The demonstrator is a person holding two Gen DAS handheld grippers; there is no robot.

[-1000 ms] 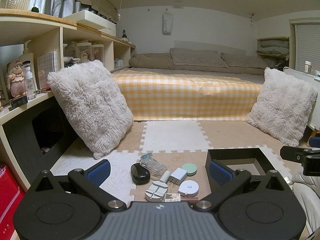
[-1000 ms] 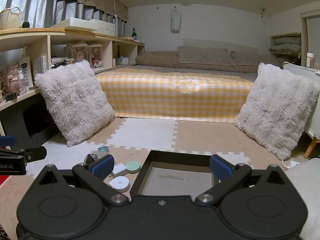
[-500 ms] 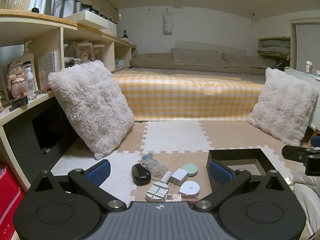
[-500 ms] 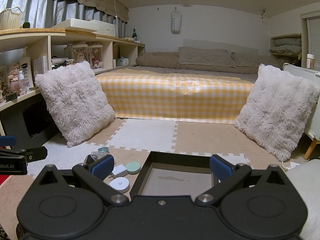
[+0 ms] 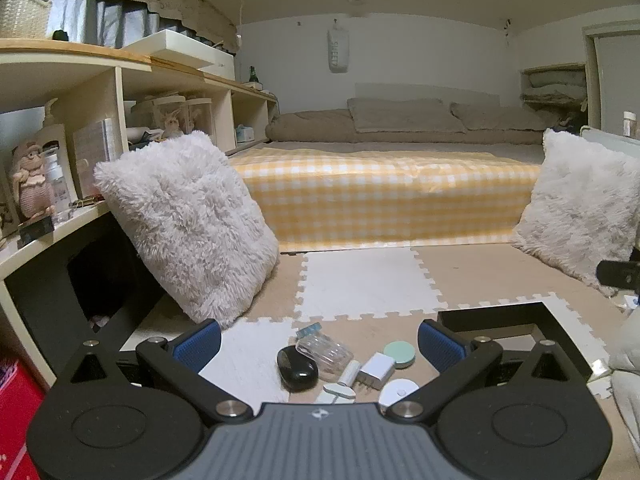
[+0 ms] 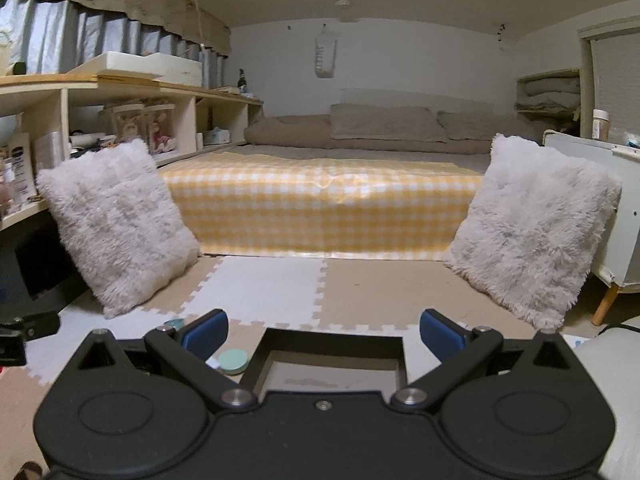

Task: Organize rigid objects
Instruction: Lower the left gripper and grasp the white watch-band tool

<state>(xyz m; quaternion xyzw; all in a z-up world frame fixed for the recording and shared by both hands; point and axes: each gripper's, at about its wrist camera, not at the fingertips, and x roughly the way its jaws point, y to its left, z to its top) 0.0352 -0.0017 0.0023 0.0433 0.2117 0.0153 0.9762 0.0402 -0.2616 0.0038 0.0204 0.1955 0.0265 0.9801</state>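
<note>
Both the left gripper (image 5: 319, 345) and right gripper (image 6: 322, 333) are held spread and empty. They have been eased forward; the clutter (image 5: 344, 364) lies beside the tray (image 6: 332, 346), so 0 items are sorted.

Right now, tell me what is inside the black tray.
The black tray looks empty: only its pale bottom with a faint stain shows. The right gripper hides its near part, so anything lying there cannot be seen.
</note>
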